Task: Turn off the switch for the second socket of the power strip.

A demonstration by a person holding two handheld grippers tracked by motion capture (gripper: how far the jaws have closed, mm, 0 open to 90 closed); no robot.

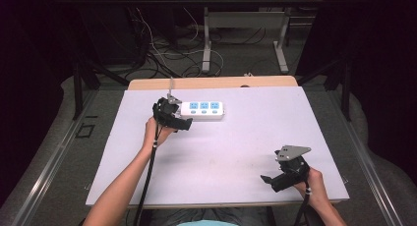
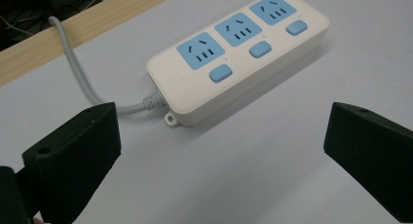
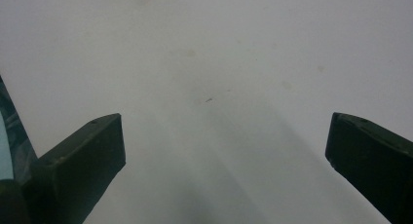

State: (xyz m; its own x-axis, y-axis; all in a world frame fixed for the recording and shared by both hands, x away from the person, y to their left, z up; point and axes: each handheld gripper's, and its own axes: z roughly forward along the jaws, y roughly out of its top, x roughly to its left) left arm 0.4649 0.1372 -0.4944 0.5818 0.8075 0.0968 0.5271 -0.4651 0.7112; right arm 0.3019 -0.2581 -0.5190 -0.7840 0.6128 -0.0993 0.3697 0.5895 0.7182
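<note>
Your left gripper (image 1: 183, 122) sits at the near left end of the power strip (image 1: 202, 110), jaws wide and empty, wrist angled toward its cord (image 2: 73, 63). Keep clear of the cord and move squarely. Your right gripper (image 1: 268, 179) rests low at the near right, jaws wide, empty.

Bright tabletop, dark surroundings, soft shadows, slight blur

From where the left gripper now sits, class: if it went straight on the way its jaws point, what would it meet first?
Most likely the power strip: it lies just ahead of the open left gripper, its cable end nearest. Only bare table lies between; depth is uncertain.
</note>
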